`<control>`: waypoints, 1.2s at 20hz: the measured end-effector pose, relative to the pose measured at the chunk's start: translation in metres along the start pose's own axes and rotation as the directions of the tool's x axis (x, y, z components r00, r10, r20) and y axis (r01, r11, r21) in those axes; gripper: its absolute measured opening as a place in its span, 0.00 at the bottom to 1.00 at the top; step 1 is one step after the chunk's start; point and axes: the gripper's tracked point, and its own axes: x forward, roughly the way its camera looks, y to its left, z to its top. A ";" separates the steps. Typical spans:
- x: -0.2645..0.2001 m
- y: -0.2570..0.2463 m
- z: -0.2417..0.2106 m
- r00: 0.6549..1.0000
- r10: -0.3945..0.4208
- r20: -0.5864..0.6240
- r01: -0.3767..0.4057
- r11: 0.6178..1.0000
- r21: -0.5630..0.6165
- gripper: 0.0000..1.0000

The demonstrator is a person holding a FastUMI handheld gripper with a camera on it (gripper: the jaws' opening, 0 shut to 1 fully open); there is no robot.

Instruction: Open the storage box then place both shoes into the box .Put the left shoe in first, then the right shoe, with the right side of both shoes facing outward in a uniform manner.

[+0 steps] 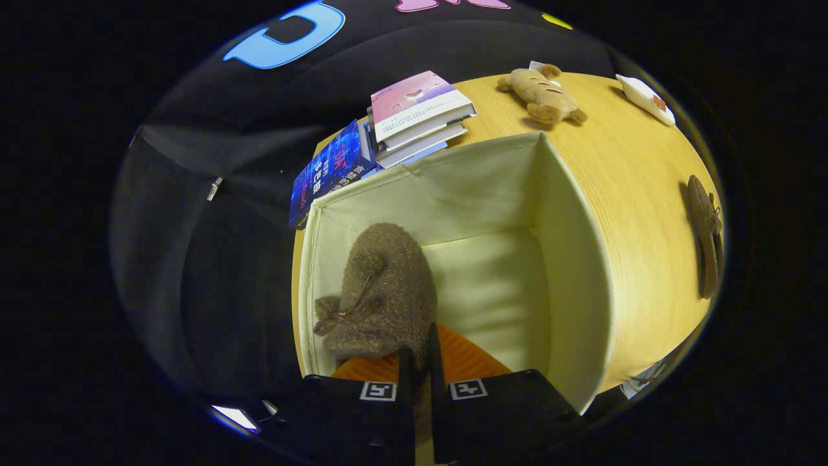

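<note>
The open cream fabric storage box (491,213) stands on the wooden table at the frame's centre. A fuzzy brown slipper with a bow (381,291) sits inside against its left wall, toe pointing away. A second brown slipper (705,236) lies on the table at the far right.

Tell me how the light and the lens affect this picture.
Gripper view: fisheye bends the table edge and box walls; even light, soft shadow inside the box beside the shoe; the claw, shut on the shoe, is dark and close.
</note>
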 end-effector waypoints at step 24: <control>-0.217 -0.202 0.090 0.903 0.085 0.420 0.099 0.913 -0.397 0.98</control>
